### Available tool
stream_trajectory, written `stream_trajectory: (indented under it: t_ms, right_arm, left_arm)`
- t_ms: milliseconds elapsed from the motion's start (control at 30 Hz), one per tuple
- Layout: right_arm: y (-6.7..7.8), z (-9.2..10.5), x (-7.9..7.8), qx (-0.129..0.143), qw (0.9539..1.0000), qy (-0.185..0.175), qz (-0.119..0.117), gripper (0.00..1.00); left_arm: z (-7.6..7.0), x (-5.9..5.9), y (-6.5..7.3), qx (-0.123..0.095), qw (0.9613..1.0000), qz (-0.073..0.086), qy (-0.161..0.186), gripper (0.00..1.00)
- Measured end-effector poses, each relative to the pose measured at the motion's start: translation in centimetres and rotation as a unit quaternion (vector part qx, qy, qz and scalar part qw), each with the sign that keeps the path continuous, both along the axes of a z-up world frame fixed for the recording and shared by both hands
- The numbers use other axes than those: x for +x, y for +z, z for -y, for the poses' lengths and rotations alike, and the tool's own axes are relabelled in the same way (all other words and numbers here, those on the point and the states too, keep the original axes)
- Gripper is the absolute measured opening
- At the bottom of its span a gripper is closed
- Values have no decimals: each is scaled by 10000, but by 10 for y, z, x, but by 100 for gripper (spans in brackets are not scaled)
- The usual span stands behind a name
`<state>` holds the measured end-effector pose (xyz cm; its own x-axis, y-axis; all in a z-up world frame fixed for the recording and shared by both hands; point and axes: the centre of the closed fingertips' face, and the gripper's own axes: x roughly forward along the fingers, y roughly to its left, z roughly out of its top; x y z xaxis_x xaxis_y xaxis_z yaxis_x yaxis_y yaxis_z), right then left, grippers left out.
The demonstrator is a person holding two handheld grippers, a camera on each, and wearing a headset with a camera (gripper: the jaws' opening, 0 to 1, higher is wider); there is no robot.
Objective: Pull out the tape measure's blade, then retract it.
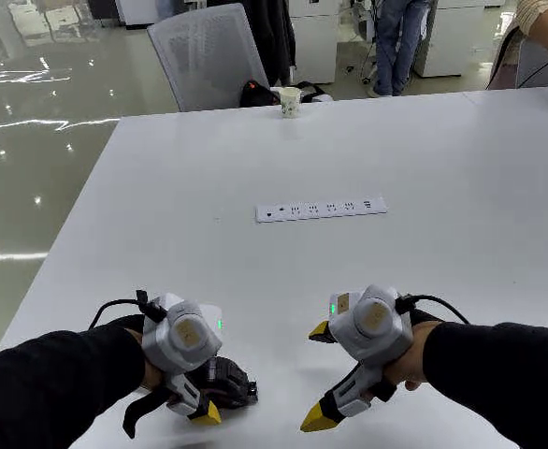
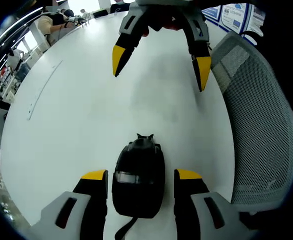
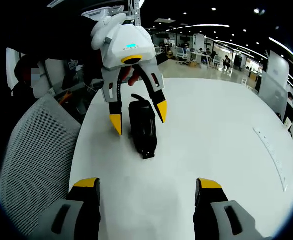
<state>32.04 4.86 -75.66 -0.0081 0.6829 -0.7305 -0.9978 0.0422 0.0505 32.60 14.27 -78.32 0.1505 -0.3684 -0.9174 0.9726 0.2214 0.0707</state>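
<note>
1. Close to the near edge of the white tabletop (image 1: pixel 255 281), toward its near left corner, a black tape measure (image 1: pixel 232 382) lies on the surface.
2. The left claw (image 2: pixel 140 174) is held by a hand in a dark sleeve and straddles the tape measure. One yellow-tipped jaw sits just beside each flank of the case. In the left gripper view a thin strip of tabletop shows on either side, so the claw is parted and not pressing on the case.
3. A small tab at the front end of the case points toward the other claw. A dark strap trails from the back end, between the jaws.
4. Further right along the same near edge, the right claw (image 1: pixel 317 376) faces the left one. Its jaws are spread wide and hold nothing. It is near the tape measure but apart from it.
5. In the middle of the tabletop lies a long white power strip (image 1: pixel 321 210), roughly parallel to the far edge.
6. At the far edge stands a paper cup (image 1: pixel 291 101).
7. Just beyond that edge is a grey mesh chair (image 1: pixel 209 56) on a glossy floor.
</note>
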Motion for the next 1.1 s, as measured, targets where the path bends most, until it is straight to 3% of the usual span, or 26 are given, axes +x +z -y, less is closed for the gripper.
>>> stream_trajectory:
  t_ms: [100,133,200,467,633,900,1100]
  right_arm:
    - [-1,-6,2,13,10000,-20,11,71]
    - [-1,-9,3,28,10000,-41,12,70]
    - [-2,-12,6,13,10000,-22,70,62]
    - [-13,-31,10,-21,9999,105,108,47]
    - [-20,-42,7,-68,9998,194,63,43]
    - [-35,-55,1,-325,9976,589,151,37]
    - [-36,-63,9,-311,9979,547,159,28]
  left_arm:
    - [1,2,-1,0,10000,24,35,38]
    - [0,6,-1,23,9999,130,47,35]
    - [0,4,-1,-2,10000,58,47,35]
    - [1,5,0,-128,9997,193,-53,33]
    - [0,8,0,17,9994,283,-204,33]
    - [1,13,0,-1,9995,271,-151,32]
    - [1,15,1,44,9994,301,-185,32]
